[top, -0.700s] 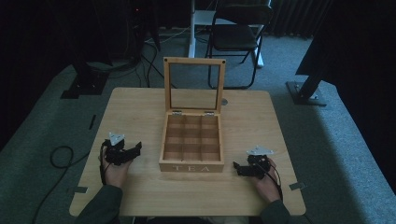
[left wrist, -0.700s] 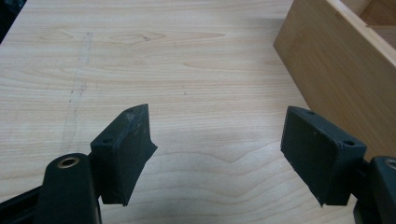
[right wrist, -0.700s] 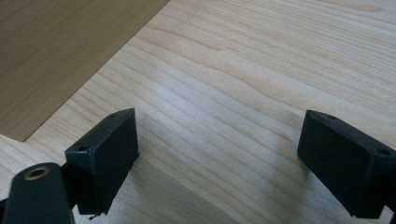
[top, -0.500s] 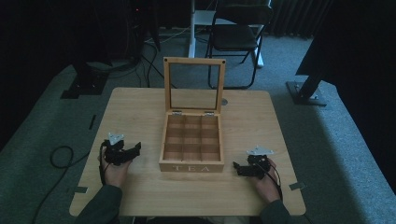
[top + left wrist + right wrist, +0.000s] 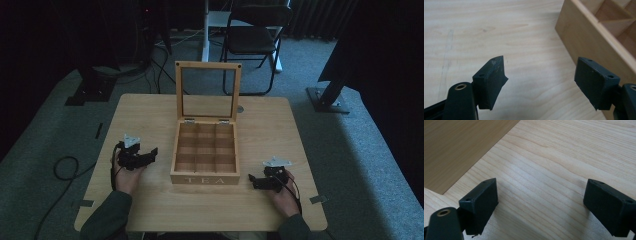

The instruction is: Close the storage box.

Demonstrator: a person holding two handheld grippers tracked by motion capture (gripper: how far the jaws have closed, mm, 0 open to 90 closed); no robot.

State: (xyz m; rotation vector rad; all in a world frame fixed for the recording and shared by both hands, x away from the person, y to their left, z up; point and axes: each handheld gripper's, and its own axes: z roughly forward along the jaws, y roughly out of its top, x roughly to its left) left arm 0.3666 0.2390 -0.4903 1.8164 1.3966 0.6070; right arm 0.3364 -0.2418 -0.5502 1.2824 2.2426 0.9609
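Left gripper (image 5: 150, 153) rests on the worktop (image 5: 145, 115), jaws wide and empty, just beside the open tea box (image 5: 205, 177). Box sits mid-worktop, lid (image 5: 208, 66) upright, compartments bare. Right gripper (image 5: 254, 181), equally wide and empty, lies near the front corner; likely best to approach the lid from both sides, evenly.

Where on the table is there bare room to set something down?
Bare wood runs along the table's left and right edges beside the tea box, and behind it either side of the raised lid. The front is tighter: the left gripper and right gripper flank the box.
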